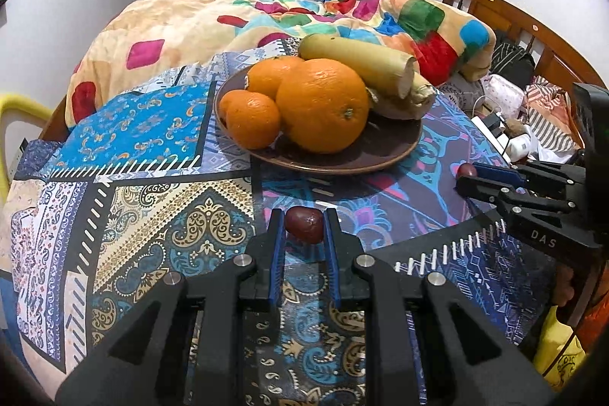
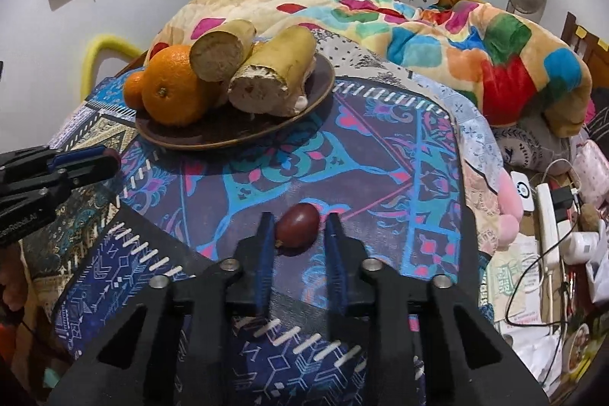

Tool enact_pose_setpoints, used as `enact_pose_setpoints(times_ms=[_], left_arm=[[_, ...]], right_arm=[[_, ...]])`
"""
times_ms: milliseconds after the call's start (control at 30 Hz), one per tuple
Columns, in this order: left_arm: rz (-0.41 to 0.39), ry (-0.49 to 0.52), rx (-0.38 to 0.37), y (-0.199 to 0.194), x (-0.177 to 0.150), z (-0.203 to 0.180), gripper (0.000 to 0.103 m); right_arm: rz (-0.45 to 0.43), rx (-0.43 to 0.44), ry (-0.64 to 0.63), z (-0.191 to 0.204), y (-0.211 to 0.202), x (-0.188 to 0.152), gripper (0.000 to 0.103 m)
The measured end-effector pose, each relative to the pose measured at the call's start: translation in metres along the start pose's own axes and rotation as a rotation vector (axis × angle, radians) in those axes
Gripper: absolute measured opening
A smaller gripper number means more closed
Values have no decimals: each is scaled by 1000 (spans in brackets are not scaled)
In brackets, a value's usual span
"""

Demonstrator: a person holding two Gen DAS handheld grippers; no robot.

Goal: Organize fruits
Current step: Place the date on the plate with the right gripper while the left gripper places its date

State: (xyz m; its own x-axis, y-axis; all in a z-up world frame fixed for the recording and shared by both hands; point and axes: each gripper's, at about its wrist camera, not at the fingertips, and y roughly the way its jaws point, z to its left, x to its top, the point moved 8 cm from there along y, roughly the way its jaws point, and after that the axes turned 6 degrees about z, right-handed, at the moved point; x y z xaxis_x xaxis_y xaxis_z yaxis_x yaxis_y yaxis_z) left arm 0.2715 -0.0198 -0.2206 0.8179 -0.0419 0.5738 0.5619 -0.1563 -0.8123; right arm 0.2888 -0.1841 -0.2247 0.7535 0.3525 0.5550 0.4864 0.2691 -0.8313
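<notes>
I took the brown plate (image 1: pixel 384 155) as my landmark. My left gripper (image 1: pixel 304 229) sat on the near side of it, its blue pads touching a wrinkled red date (image 1: pixel 304 224) on both sides, gripping it just above the patterned cloth (image 1: pixel 152 208). My right gripper (image 2: pixel 299 225) was nearer me than the plate too, with a smooth dark red fruit (image 2: pixel 297 225) between its fingers; a gap showed on one side, so I could not tell whether it was held. A strip of bare cloth lay between each gripper and the plate's near rim. Behind the plate a colourful blanket (image 1: pixel 418 21) crowded its far edge. On the plate I counted three oranges: one large (image 1: pixel 322 105) and two smaller (image 1: pixel 253 118) (image 1: pixel 272 75). I also counted two pale cut root pieces (image 2: pixel 222 50) (image 2: pixel 272 77).
</notes>
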Motion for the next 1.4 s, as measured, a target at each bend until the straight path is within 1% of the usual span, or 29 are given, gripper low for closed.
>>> enact_pose_setpoints(times_ms=[100, 267, 600, 800, 1133, 1167, 1233, 1300, 1400], left_arm=[[-1, 2, 3, 0, 0, 3, 19], [-14, 9, 11, -3, 6, 6, 19], [-49, 22, 18, -7, 36, 11, 19], [-49, 39, 18, 2, 45, 9, 19], [-61, 78, 27, 6, 44, 4, 20], [-61, 82, 30, 7, 44, 3, 21], [-59, 90, 18, 7, 43, 1, 31], [-61, 101, 20, 7, 43, -1, 33], [-60, 107, 30, 7, 42, -2, 33]], right_arm=[[-3, -11, -13, 3, -1, 1, 20], [-26, 15, -6, 8, -4, 10, 20], [-76, 72, -30, 33, -5, 40, 20], [-77, 83, -62, 50, 7, 53, 20], [-53, 69, -81, 54, 20, 57, 21], [-53, 68, -82, 54, 20, 57, 21], [-53, 66, -84, 55, 20, 56, 21], [-52, 68, -85, 54, 20, 56, 22], [-51, 75, -82, 55, 19, 56, 24]])
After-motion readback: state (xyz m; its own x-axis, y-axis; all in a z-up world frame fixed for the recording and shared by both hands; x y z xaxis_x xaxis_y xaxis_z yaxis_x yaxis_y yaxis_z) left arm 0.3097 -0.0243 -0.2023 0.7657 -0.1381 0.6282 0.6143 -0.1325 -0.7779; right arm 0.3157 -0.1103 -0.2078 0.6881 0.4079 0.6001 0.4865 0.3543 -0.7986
